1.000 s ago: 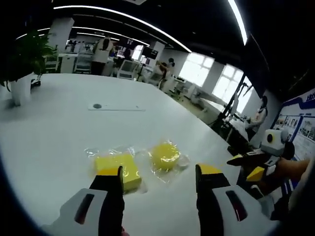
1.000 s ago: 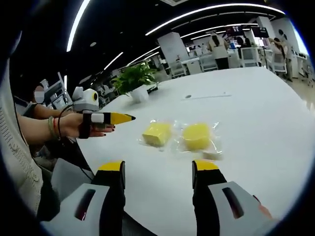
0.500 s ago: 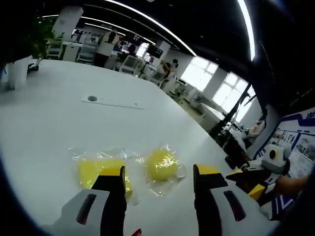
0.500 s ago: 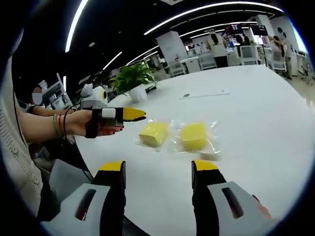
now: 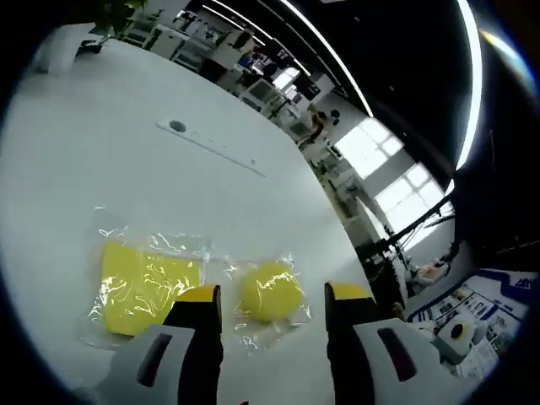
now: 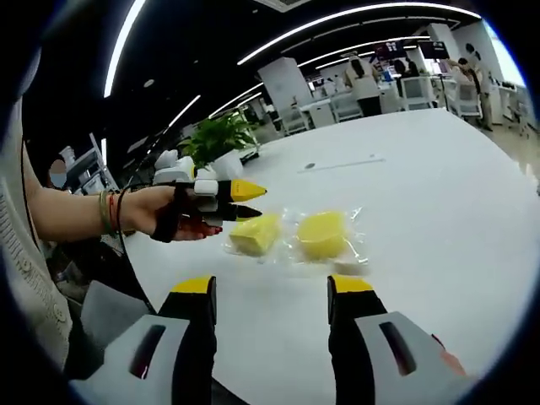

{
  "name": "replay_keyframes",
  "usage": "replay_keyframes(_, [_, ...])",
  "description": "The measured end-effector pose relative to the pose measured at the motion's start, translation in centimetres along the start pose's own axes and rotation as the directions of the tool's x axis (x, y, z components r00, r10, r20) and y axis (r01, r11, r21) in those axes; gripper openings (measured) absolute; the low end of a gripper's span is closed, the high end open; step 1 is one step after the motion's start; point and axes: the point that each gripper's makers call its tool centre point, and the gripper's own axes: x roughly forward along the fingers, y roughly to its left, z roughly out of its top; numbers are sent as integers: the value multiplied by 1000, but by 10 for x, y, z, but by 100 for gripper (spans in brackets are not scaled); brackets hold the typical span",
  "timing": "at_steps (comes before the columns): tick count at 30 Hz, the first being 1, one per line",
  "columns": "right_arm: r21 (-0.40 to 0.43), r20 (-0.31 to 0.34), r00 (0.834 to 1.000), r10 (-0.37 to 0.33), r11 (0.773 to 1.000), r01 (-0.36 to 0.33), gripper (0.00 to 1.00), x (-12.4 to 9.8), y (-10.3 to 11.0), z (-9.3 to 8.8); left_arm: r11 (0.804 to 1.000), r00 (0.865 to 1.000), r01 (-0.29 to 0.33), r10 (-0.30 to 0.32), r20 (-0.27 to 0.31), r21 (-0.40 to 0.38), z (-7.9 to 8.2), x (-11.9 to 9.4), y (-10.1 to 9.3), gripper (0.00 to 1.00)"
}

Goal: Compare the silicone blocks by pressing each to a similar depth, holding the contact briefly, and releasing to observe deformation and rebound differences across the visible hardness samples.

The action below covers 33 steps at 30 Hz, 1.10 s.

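Note:
Two yellow silicone blocks, each in a clear plastic bag, lie side by side on the white table (image 5: 101, 169). The square block (image 5: 145, 284) is on the left and the round block (image 5: 270, 291) on the right. My left gripper (image 5: 272, 295) is open, its yellow-tipped jaws straddling the round block from above, apart from it. In the right gripper view the left gripper (image 6: 249, 201), held in a hand, hovers just left of the square block (image 6: 253, 234), beside the round block (image 6: 322, 234). My right gripper (image 6: 270, 287) stands open nearer the table's edge, nothing between its jaws.
A potted plant (image 6: 221, 135) stands on the table's far side, its white pot (image 5: 61, 46) at the upper left. A flat strip with a round grommet (image 5: 177, 126) lies beyond the blocks. Desks, chairs and people fill the background. The table (image 6: 439, 194) is bare to the right.
My left gripper has moved forward and tilted down over the blocks, now close above the round one. The right gripper has hardly moved. The blocks lie where they were.

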Motion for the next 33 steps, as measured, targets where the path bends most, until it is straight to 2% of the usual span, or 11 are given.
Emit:
replay_keyframes(4, [1,-4,1000,-1,1000,1,48,1,-1,-2,993,999,-39,39,-2,-115,0,14,4,48])
replay_keyframes(7, [0,-4,1000,-1,1000,1,48,2,-2,-2,967,995,-78,92,48,-242,8,23,11,48])
replay_keyframes(9, [2,-3,1000,-1,1000,1,48,2,-3,-2,935,992,-100,122,45,-340,7,28,15,51])
replay_keyframes(11, [7,2,1000,2,1000,-2,47,2,-3,-2,913,986,-139,162,29,-383,6,30,21,52])
replay_keyframes(12, [9,4,1000,4,1000,-4,47,2,-3,-1,913,985,-138,166,40,-384,8,31,22,52])
replay_keyframes(18, [9,5,1000,-7,1000,7,48,2,-10,-2,818,982,-151,189,11,-556,2,44,22,49])
replay_keyframes(21, [7,19,1000,-14,1000,14,48,2,-14,1,781,976,-179,217,-10,-598,-3,51,26,46])
replay_keyframes(25, [16,29,999,-17,1000,16,48,2,-16,3,753,970,-202,242,-22,-626,-4,59,34,44])
replay_keyframes(29, [12,21,1000,-19,1000,18,47,0,-17,0,741,972,-199,234,-31,-641,-1,71,44,47])
replay_keyframes(30, [12,20,999,-27,1000,27,48,0,-19,-1,717,971,-195,239,-27,-669,-1,73,46,47])
replay_keyframes(33, [21,15,999,-31,999,31,48,-1,-22,-4,706,969,-200,247,-29,-680,-2,75,49,45])
